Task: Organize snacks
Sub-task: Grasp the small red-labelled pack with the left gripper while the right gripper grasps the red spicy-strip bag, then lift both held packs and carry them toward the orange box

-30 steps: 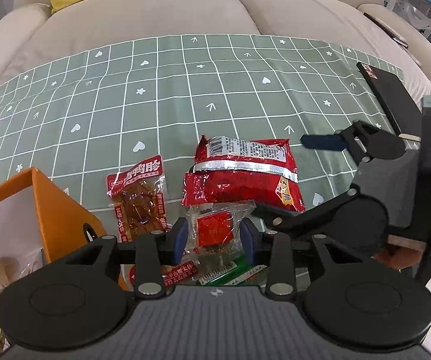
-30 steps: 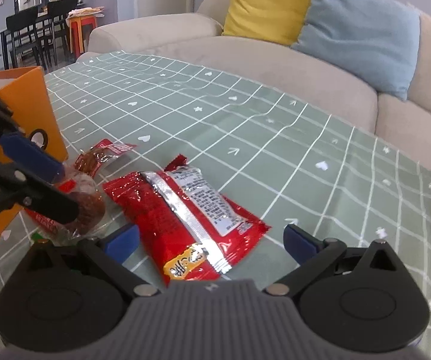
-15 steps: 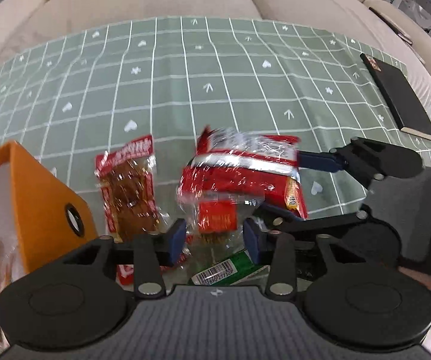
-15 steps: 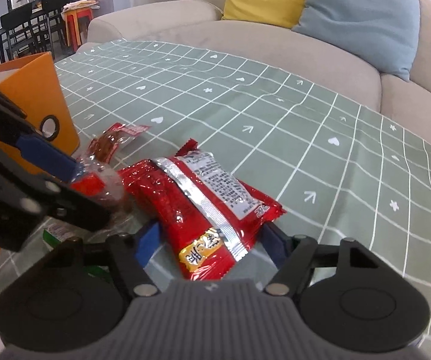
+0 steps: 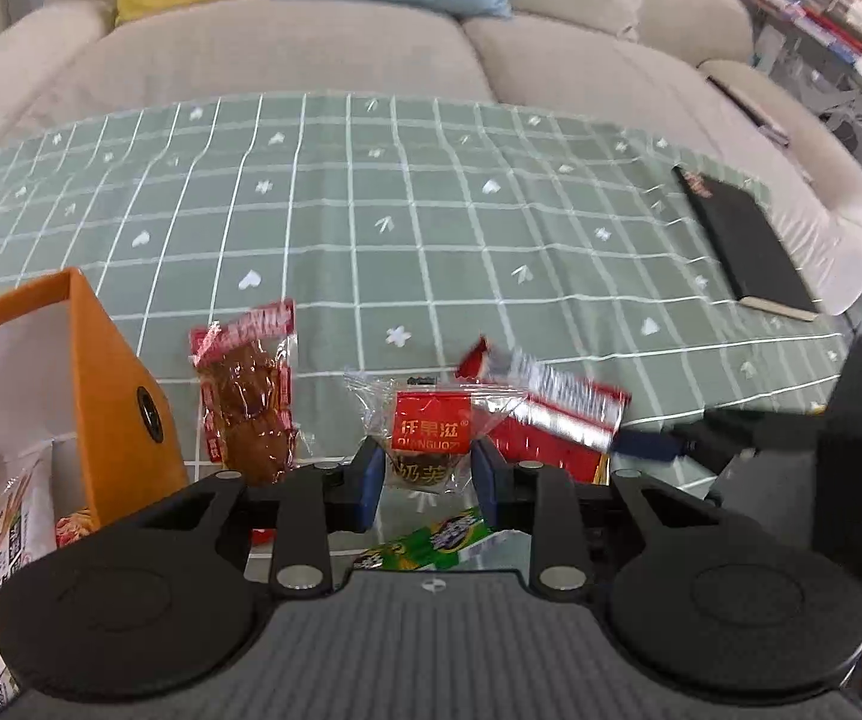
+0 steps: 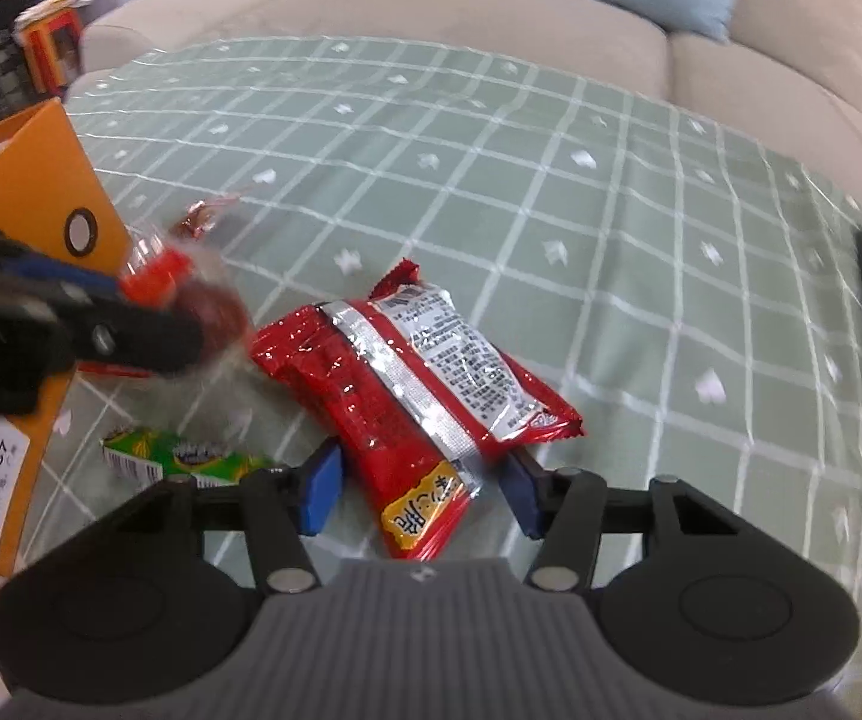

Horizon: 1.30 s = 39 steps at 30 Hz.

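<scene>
The left gripper (image 5: 425, 474) had just closed its jaws on a clear-wrapped brown snack with a red label (image 5: 431, 429); the right gripper (image 6: 416, 483) had just narrowed onto a glossy red foil packet (image 6: 407, 384), beside the orange cardboard box (image 6: 23, 192).

The cloth (image 5: 431, 228) is sage green with a white grid and small white hearts. The box (image 5: 113, 396) is orange, white inside. One bag (image 6: 419, 384) is red with a silver strip, one candy (image 5: 431, 429) is clear with a red label. The pack (image 6: 185, 456) is green and yellow. The sofa (image 5: 311, 54) is beige, the cushions yellow and light blue. The claw pads (image 6: 320, 489) are blue
</scene>
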Motion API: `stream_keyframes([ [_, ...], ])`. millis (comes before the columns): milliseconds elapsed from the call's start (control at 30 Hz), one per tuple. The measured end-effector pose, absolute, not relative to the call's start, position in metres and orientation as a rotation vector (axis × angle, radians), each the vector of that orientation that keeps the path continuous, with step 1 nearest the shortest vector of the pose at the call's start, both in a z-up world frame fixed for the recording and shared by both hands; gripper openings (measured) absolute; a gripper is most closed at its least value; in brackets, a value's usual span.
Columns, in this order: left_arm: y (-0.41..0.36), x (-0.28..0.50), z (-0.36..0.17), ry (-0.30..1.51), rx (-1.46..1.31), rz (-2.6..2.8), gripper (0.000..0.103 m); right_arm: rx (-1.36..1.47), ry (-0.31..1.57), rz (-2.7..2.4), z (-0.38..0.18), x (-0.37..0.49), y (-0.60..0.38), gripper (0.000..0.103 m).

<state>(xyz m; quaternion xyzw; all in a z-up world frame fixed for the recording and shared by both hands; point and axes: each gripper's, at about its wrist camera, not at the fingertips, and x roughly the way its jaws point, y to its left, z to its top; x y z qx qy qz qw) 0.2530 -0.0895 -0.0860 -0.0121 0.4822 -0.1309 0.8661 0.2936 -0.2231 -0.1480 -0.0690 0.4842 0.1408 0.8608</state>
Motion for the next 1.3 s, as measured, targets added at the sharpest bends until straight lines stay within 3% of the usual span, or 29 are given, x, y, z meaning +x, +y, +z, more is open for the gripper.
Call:
stream_keyframes([
  [433,-0.098,0.175,-0.071,0.948,-0.007,-0.399,0.034,-0.008,1.153,0.108,-0.141,0.21,-0.237,0.054],
  [800,-0.078,0.124,-0.108,1.039,-0.046,-0.401,0.034,0.025,1.177,0.129,-0.141,0.148,-0.225,0.058],
  [1300,-0.048,0.123,-0.124,1.056,-0.114,-0.37,0.034,-0.219,0.899,0.323,-0.138,0.136,-0.202,0.092],
])
